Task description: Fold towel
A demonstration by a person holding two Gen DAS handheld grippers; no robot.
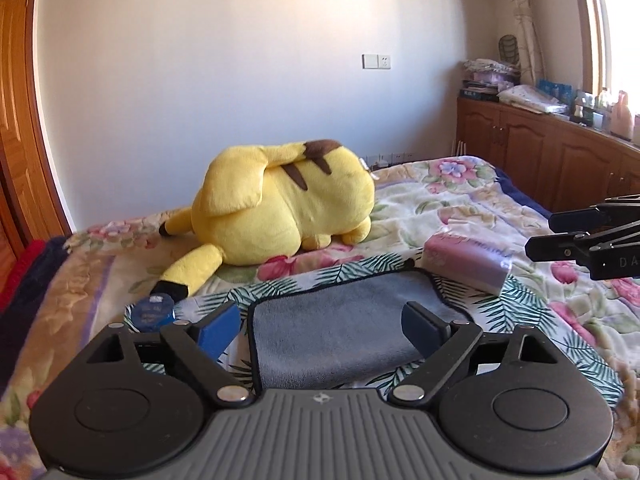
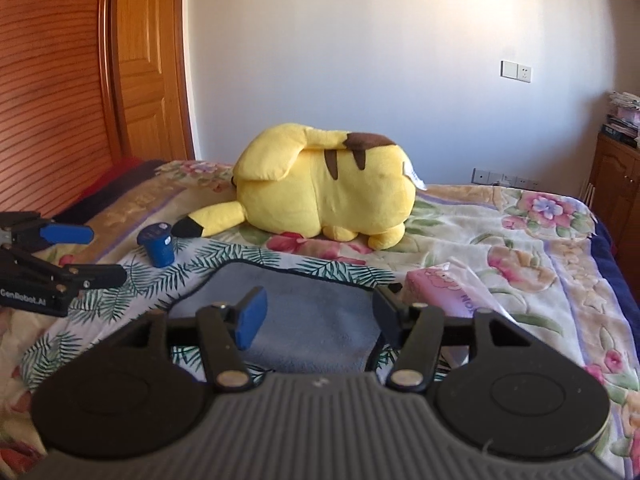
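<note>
left tongs [image 1: 322, 326] spread | right tongs [image 2: 318, 314] spread | grey towel [image 1: 340, 328] flat on bed

A yellow plush toy [image 1: 280, 200] lies mid-bed on the floral bedspread [image 1: 460, 200] — a blue jar [image 2: 157, 243] by its tail, a pink tissue pack [image 1: 468, 258] toward the cabinet-side edge.

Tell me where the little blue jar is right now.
The blue jar sits on the bed left of the grey towel, just by the yellow plush's black-tipped ear.
</note>
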